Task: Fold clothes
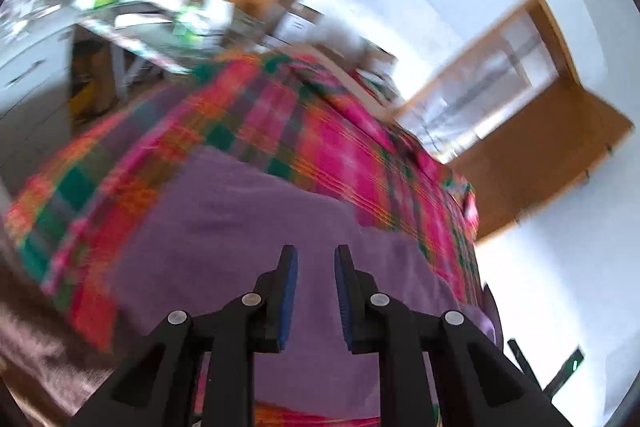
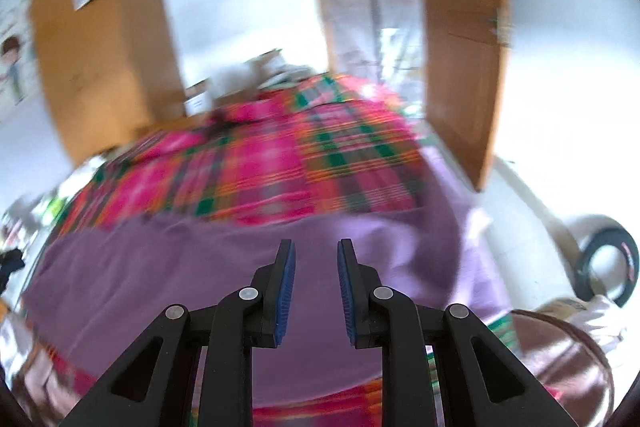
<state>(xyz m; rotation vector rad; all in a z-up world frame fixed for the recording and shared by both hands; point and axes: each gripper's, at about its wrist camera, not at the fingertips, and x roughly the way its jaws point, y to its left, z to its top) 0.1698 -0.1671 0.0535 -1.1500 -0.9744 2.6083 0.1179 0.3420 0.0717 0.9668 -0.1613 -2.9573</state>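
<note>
Left gripper: we see its jaws parted by a narrow gap with nothing between them; purple cloth shows through the gap.
Right gripper: its jaws stand the same way, a narrow empty gap and no fabric pinched.
Purple garment: it lies spread on the bed, directly under and ahead of both pairs of jaws; in the right wrist view its far edge runs across just ahead of the jaws.
Plaid bedspread: pink, green and orange checks cover the bed beyond the garment, ahead of the jaws in both views.
Blur: both views are smeared, so we cannot tell seams, sleeves or what kind of garment it is.
Step in hand: we judge that we are between grasps, hovering over the laid-out garment before picking an edge.
Next move: we would need to bring each pair of jaws down to an edge or corner of the purple cloth, close on a single layer rather than the bedspread beneath, and lift both sides evenly.
</note>
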